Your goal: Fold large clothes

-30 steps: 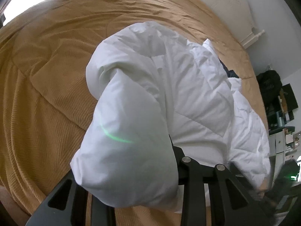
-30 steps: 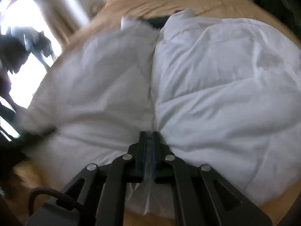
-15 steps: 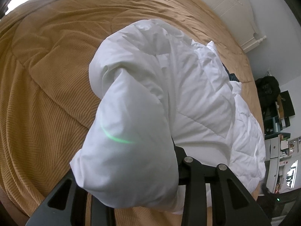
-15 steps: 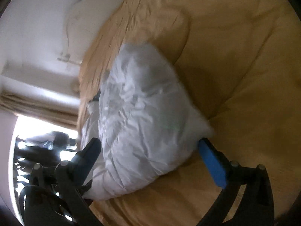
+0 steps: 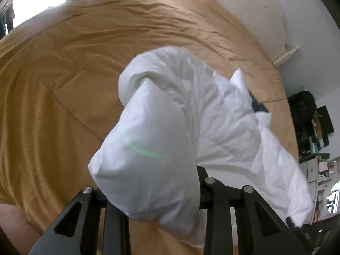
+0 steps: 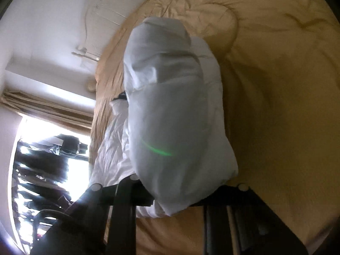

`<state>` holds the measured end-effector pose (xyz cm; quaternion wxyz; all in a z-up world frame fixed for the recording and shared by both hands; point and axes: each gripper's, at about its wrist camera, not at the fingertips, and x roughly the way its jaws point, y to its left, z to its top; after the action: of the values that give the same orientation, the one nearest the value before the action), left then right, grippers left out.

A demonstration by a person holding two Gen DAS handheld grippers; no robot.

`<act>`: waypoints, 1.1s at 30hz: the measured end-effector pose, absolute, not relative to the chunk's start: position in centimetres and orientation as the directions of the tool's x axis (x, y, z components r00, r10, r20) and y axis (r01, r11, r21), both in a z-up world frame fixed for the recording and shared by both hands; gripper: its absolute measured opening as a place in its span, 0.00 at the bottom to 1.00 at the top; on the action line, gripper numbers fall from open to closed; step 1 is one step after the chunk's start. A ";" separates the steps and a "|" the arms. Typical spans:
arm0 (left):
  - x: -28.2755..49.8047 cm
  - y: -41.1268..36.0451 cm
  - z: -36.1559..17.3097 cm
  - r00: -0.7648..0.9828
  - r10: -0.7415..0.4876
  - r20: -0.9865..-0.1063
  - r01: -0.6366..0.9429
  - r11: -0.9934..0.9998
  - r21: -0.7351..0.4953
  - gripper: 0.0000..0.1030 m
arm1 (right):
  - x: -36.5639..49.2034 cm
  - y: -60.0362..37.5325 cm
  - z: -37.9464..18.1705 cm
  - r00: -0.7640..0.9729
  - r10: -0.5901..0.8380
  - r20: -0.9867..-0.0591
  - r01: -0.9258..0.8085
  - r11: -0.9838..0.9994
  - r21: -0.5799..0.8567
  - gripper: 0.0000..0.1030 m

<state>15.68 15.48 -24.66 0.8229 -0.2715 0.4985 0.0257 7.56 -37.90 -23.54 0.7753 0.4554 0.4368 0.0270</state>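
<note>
Both grippers now grasp the white jacket [image 5: 161, 127]: your left gripper [image 5: 153, 193] has its fingers clenched on a puffy end that bulges over them, and your right gripper [image 6: 180, 193] has just been closing and now pinches another padded end. The jacket lies bunched on the tan bed [image 5: 53, 106], partly lifted, a dark lining showing near its far end. I'd judge the fold barely begun: no flat, squared layers yet. You have still to spread it, fold it over and smooth it.
</note>
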 end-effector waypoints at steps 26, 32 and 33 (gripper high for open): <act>14.8 15.5 -27.3 0.437 -0.281 -0.854 -0.323 0.837 -0.441 0.33 | 12.5 -20.8 -19.8 0.549 0.216 -0.807 0.029 0.960 0.277 0.16; 14.9 15.1 -27.0 0.433 -0.284 -0.856 -0.299 0.850 -0.433 0.33 | 12.4 -18.6 -26.4 0.506 0.143 -0.850 -0.016 0.988 0.157 0.11; 14.9 14.9 -26.8 0.433 -0.276 -0.858 -0.295 0.856 -0.424 0.33 | 12.4 -18.3 -26.7 0.505 0.135 -0.853 -0.026 0.990 0.142 0.11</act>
<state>14.94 14.94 -26.83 0.8030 -0.2682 0.5322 0.0061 12.37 -18.34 -26.68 0.8656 0.0552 0.4955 0.0466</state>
